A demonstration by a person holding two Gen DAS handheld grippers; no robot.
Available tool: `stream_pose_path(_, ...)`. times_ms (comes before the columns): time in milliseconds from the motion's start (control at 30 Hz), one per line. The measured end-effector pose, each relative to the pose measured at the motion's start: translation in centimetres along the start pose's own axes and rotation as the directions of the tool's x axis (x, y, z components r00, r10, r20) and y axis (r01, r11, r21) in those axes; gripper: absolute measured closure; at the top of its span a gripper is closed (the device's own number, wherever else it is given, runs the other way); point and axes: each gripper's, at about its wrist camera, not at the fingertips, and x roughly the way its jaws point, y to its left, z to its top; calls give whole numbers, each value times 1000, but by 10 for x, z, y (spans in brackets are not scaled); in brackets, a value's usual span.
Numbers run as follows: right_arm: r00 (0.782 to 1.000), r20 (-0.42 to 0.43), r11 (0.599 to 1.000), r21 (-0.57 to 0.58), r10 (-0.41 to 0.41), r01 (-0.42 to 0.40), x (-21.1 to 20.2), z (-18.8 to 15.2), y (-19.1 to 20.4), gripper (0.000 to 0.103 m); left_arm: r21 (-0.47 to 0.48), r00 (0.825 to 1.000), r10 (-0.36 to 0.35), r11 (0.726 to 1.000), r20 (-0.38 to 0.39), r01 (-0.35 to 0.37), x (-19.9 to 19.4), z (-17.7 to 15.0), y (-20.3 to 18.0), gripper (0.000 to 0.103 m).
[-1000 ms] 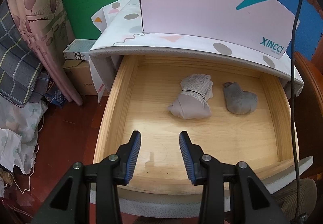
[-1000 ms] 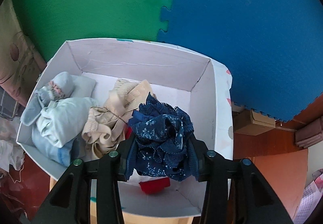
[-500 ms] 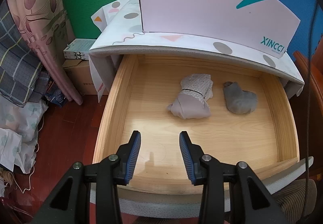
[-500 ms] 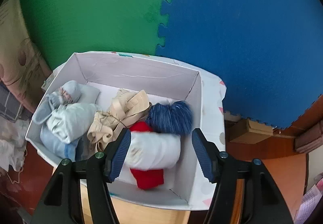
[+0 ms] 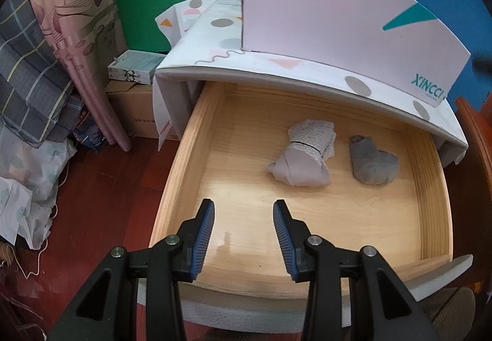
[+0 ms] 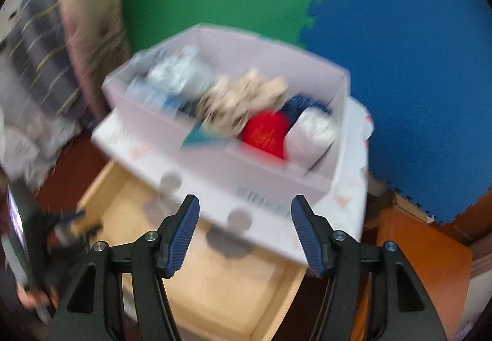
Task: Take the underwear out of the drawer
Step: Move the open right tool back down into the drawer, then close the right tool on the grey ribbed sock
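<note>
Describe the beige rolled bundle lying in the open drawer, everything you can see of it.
The beige bundle is soft fabric rolled tight, its far half textured, its near end smooth and folded, with a thin dark band around the middle. It lies on the wooden drawer floor, toward the back, left of the grey bundle without touching it. No gripper touches it.

Both wrist views look steeply down, sharing the drawer (image 5: 190, 162) and box (image 6: 215, 153)
</note>
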Motion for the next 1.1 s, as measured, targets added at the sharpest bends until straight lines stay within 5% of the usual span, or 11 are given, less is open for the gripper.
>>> stream_pose_path(433,987,-159,969,-234,40,-77,111,-61,54,50,-113,1000,9,994,15,-7,-4,1,22,63)
stream_pose_path(1100,983,-164,916,-401,-77,5,192,-79,69,48,-141,1000,6,990,-2,-6,1,2,26,63)
